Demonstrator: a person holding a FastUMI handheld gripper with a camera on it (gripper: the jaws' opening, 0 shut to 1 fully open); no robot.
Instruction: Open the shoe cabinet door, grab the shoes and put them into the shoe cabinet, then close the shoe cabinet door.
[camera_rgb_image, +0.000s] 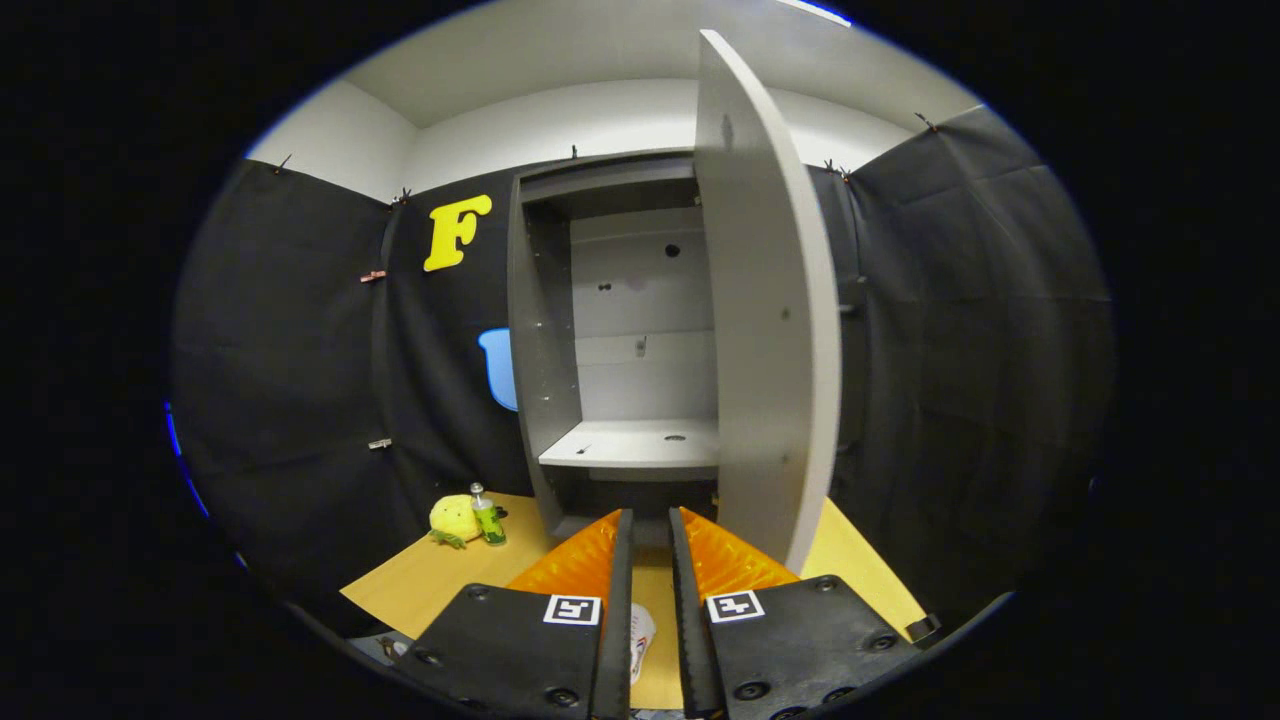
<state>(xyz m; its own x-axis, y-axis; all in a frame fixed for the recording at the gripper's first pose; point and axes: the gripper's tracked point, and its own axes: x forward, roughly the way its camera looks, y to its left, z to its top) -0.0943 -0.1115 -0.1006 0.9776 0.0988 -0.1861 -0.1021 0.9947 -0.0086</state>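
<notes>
The grey shoe cabinet (545, 330) stands just ahead on the wooden table, and its door (770, 320) is swung wide open, edge-on to me on the right. Inside, a pale shelf (640, 443) is bare. My gripper (650, 515) points at the cabinet's base, below the shelf. Its orange fingers (585, 560) are nearly together, with a narrow slit between them and nothing pressed there. Through the slit, near the fingers' base, a bit of a white shoe (642, 635) shows on the table underneath.
A yellow plush toy (452, 518) and a small green bottle (487, 515) sit on the wooden table (440, 585) left of the cabinet. Black cloth walls close in on both sides. The open door's lower corner hangs just right of my right finger.
</notes>
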